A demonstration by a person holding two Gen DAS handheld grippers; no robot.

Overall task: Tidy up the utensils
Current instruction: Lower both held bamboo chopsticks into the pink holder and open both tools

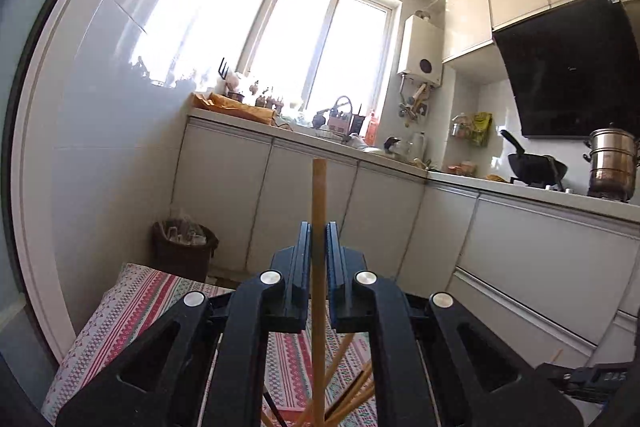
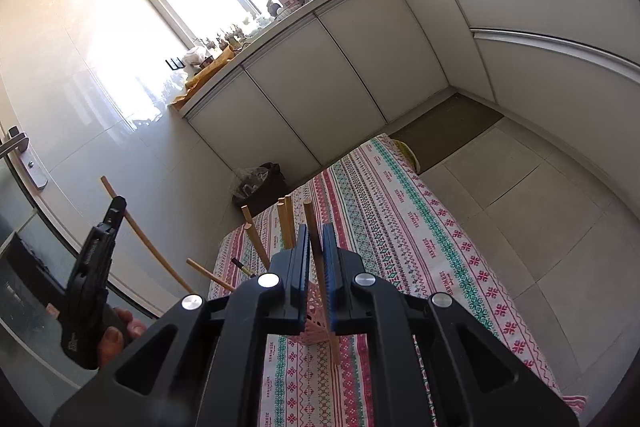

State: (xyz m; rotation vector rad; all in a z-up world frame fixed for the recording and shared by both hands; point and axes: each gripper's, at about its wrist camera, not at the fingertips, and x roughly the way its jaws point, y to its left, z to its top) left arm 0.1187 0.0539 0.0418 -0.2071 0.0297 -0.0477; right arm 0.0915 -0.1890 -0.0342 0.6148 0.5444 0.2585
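Two grips: left gripper point(image 1: 319, 251) fingers clamp one chopstick point(image 1: 319, 195) upright, ready for sorting.
Right gripper point(image 2: 316, 247): fingers pinching another stick point(image 2: 316, 239), above pink basket point(image 2: 314, 323).
Cloth point(image 2: 400, 227): covers surface under both.

Left gripper point(image 1: 319, 239) level, jaws closed on upright chopstick point(image 1: 319, 195), above surface point(image 1: 120, 311). More chopsticks point(image 1: 352, 395) fanned below it. Right gripper point(image 2: 316, 243) over holder point(image 2: 314, 323) on surface, jaws closed on chopstick point(image 2: 310, 215); other chopsticks point(image 2: 286, 223) stand in holder. Bin point(image 1: 184, 247) on floor beyond surface, against cabinets point(image 1: 304, 211). Counter point(image 1: 520, 189) on cabinets; wok point(image 1: 536, 167) left of pot point(image 1: 610, 163).
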